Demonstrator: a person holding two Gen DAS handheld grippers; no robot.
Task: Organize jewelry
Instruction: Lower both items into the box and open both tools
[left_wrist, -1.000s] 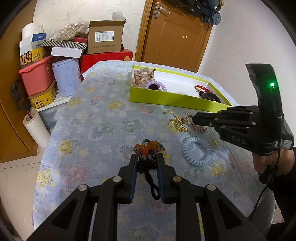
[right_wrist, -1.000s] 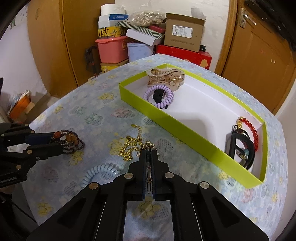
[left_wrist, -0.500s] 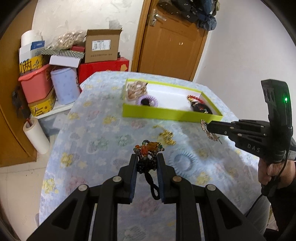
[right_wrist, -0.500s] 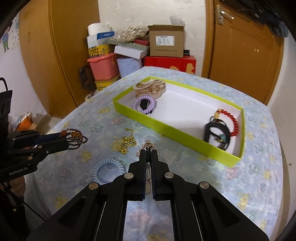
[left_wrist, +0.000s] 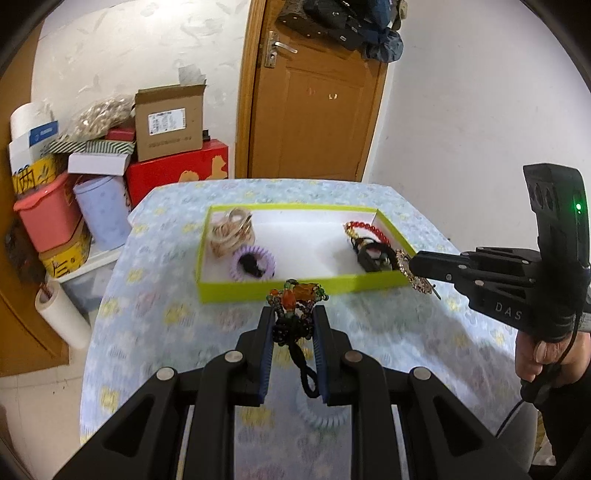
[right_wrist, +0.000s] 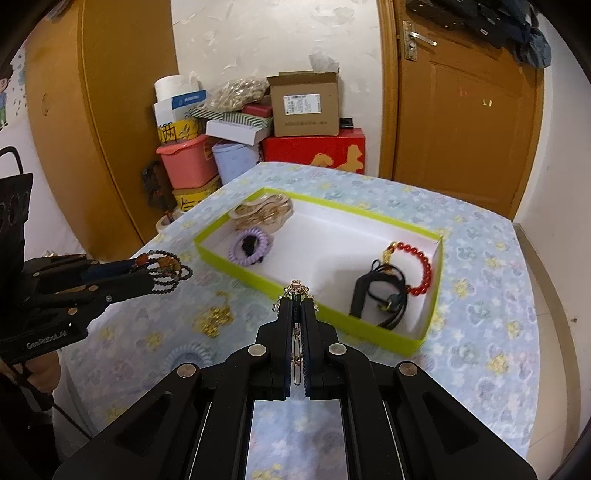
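Observation:
My left gripper (left_wrist: 293, 314) is shut on a dark beaded bracelet with orange stones (left_wrist: 295, 295), held in the air just short of the lime-green tray (left_wrist: 236, 291). My right gripper (right_wrist: 295, 302) is shut on a gold rhinestone clip (right_wrist: 295, 290), also lifted, at the tray's near wall (right_wrist: 240, 269). The tray holds a beige claw clip (right_wrist: 264, 214), a purple coil tie (right_wrist: 249, 251), a red bead bracelet (right_wrist: 421, 266) and a black cord piece (right_wrist: 373, 299). A gold chain (right_wrist: 216, 319) and a pale blue coil tie (right_wrist: 188, 356) lie on the floral cloth.
Stacked boxes and tubs (left_wrist: 110, 166) crowd the floor beyond the table's far left corner. A wooden door (left_wrist: 314, 103) stands behind the table. A paper roll (left_wrist: 62, 317) leans by the left edge. A person's hand (left_wrist: 535, 354) grips the right tool's handle.
Both grippers have risen and moved toward the tray, each still carrying its piece. The gold clip has left the cloth beside the chain and now hangs by the tray's right end.

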